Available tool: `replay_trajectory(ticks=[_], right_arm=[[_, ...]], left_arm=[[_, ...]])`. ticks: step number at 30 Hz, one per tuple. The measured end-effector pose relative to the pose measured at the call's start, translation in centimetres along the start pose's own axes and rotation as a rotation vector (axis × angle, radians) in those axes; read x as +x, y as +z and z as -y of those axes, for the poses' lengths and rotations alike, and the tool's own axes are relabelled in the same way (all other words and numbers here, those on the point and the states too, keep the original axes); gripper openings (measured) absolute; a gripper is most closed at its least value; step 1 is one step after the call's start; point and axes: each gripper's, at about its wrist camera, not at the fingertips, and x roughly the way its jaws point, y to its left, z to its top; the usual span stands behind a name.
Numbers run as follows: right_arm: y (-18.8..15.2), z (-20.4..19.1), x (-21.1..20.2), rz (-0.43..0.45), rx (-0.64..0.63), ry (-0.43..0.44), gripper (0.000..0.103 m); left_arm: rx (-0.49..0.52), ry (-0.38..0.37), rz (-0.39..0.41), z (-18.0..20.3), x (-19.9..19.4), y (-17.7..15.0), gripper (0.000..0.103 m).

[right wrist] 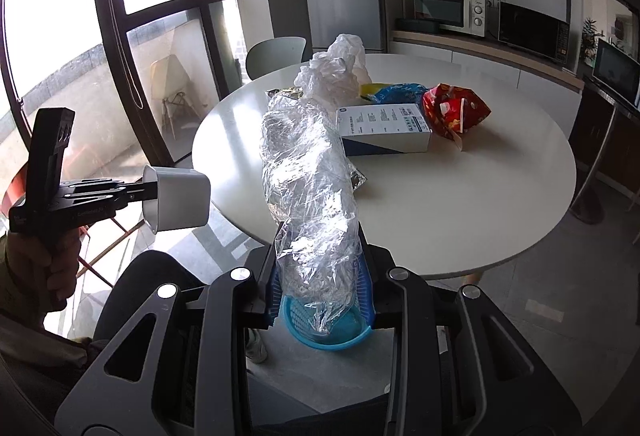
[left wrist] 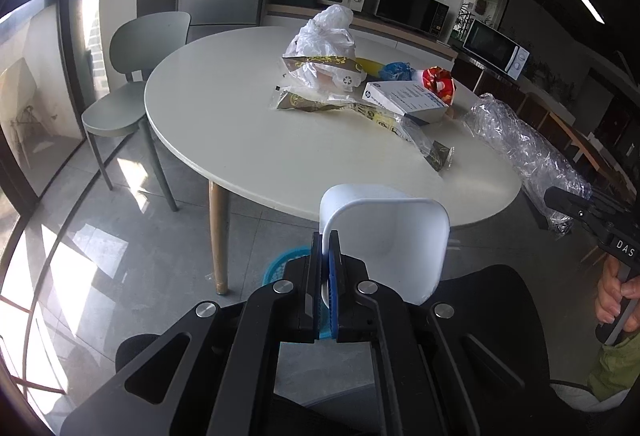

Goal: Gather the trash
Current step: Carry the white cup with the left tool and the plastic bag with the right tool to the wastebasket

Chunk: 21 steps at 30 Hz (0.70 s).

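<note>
Plastic film (right wrist: 308, 204): one, pinched by right gripper (right wrist: 322, 278)
White bin (left wrist: 384, 240): one, wall clamped by left gripper (left wrist: 330, 268)
Box (left wrist: 404, 100) at 1 o'clock: one, "hp"
Microwaves: three

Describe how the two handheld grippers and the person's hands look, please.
Both grippers are matte black plastic with angular cut-out linkages, round silver pivot bolts and blue ribbed finger pads. The left gripper has a pistol-style handle, and the right gripper carries white "DAS" lettering on its side. The bare right hand shows beside an olive-green sleeve. No cables are visible.
</note>
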Motion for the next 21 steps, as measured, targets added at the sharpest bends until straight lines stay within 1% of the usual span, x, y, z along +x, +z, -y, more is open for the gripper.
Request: replay_trajectory(ticks=[3, 6, 11, 15, 19, 21], right_arm=[[-1.0, -0.5, -0.4, -0.017, -0.004, 0.015, 0.028], [-2.0, -1.4, -0.6, -0.042, -0.020, 0.058, 0.028], [-4.1, -2.8, 0.0, -0.101, -0.039, 0.093, 0.028], [-5.3, -3.3, 1.2, -0.148, -0.036, 0.102, 0.028], [-6.7, -2.8, 3.6, -0.199, -0.011, 0.105, 0.028], [-7.4, -2.6, 4.7, -0.230, -0.011, 0.093, 0.028]], left_arm=[[-0.003, 0.002, -0.021, -0.2, 0.3, -1.0, 0.002], [0.006, 0.013, -0.039, 0.1, 0.8, -1.8, 0.002], [0.000, 0.021, -0.081, -0.2, 2.3, -3.2, 0.002], [-0.005, 0.034, -0.118, -0.5, 3.8, -4.3, 0.002], [-0.024, 0.045, -0.161, -1.2, 5.6, -5.4, 0.002], [-0.033, 0.049, -0.182, -1.4, 6.6, -5.9, 0.002]])
